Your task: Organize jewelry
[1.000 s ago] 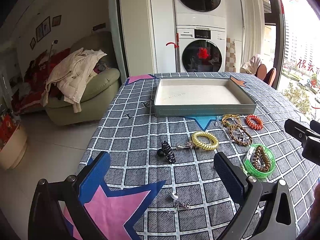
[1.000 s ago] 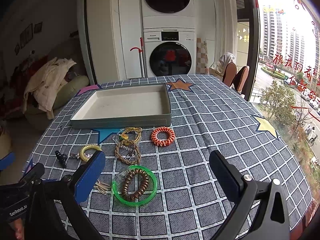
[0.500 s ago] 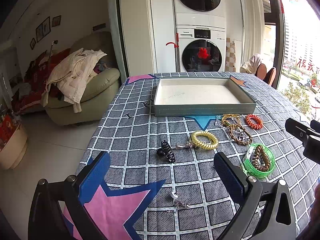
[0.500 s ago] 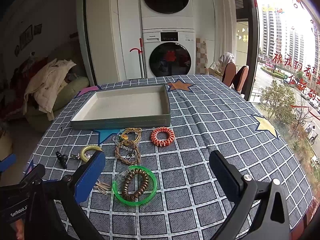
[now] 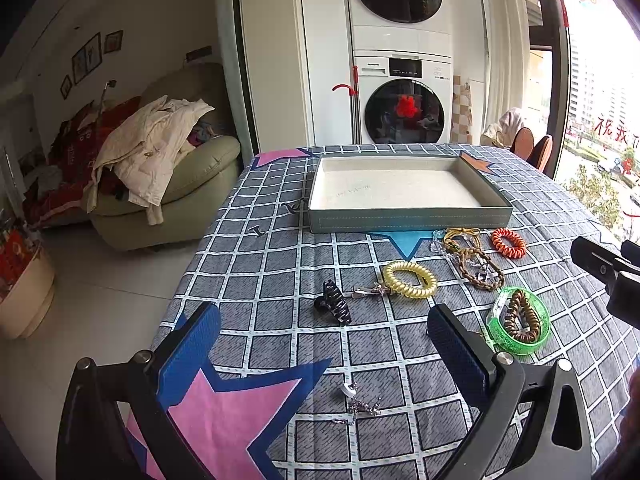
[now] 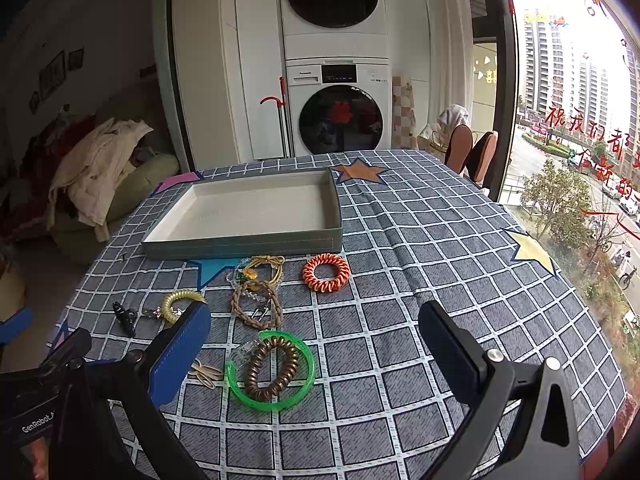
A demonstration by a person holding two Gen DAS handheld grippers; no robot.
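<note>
Both claws are hovering above the table (image 5: 256, 280), spread wide, gripping nothing. The tray (image 5: 404, 220) is sitting empty at the far middle; all the jewelry is lying on the cloth in front of it.

Left to right:
- Black clip (image 5: 334, 306): lying just beyond the left claw (image 5: 324, 344), roughly on its centreline. Probably light, rigid plastic; pinching across the body looks best.
- Silver charm (image 5: 358, 402): lying between the left claw's fingers, near side. Tiny, likely slippery, hard to pinch.
- Yellow coil (image 5: 409, 279): beyond, slightly right. Soft, springy; taking one side of the ring.
- Braided loop (image 6: 256, 306) and orange coil (image 6: 326, 272): far of the right claw (image 6: 314, 350), near the tray.
- Green bangle (image 6: 270, 372): lying between the right claw's fingers, left of centre, with a brown coil (image 6: 272, 370) inside it. Bangle probably stiff and smooth, so gripping across the rim.
</note>
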